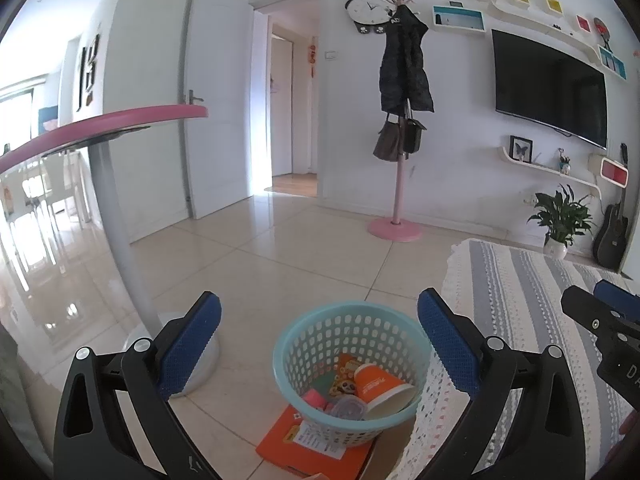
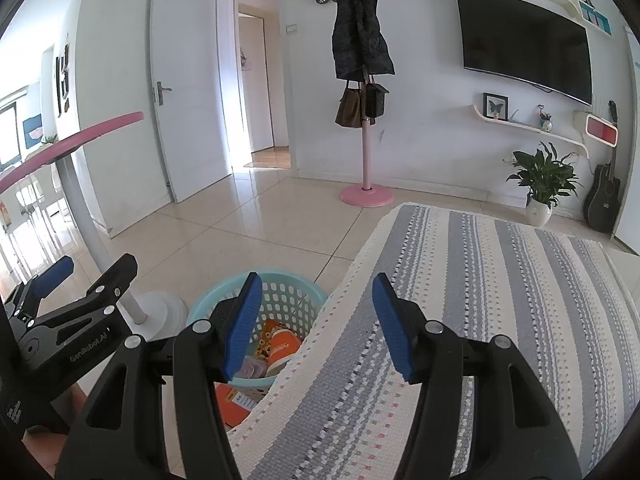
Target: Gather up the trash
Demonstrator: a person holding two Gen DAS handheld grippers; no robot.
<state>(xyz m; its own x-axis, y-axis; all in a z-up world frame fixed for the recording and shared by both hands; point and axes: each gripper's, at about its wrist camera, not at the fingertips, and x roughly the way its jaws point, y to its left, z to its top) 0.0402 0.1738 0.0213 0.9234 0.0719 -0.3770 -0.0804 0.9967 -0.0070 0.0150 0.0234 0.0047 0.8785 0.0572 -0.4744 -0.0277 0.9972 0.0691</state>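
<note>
Both grippers hang spread and empty: the left gripper [image 1: 320, 344] directly above the blue basket [image 1: 304, 336], the right gripper [image 2: 316, 328] over the striped cloth [image 2: 480, 300]. An orange cup [image 1: 380, 388] and wrappers [image 1: 344, 376] already lie inside; no loose trash shows, so collection looks nearly finished.

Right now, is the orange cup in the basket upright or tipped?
Tipped. The cup lies on its side in the basket, white inside facing lower right, among other trash.

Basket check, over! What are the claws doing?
Left claw open, empty. Right claw open, empty. Basket on floor, holds cup and wrappers. Nothing in the way.
</note>
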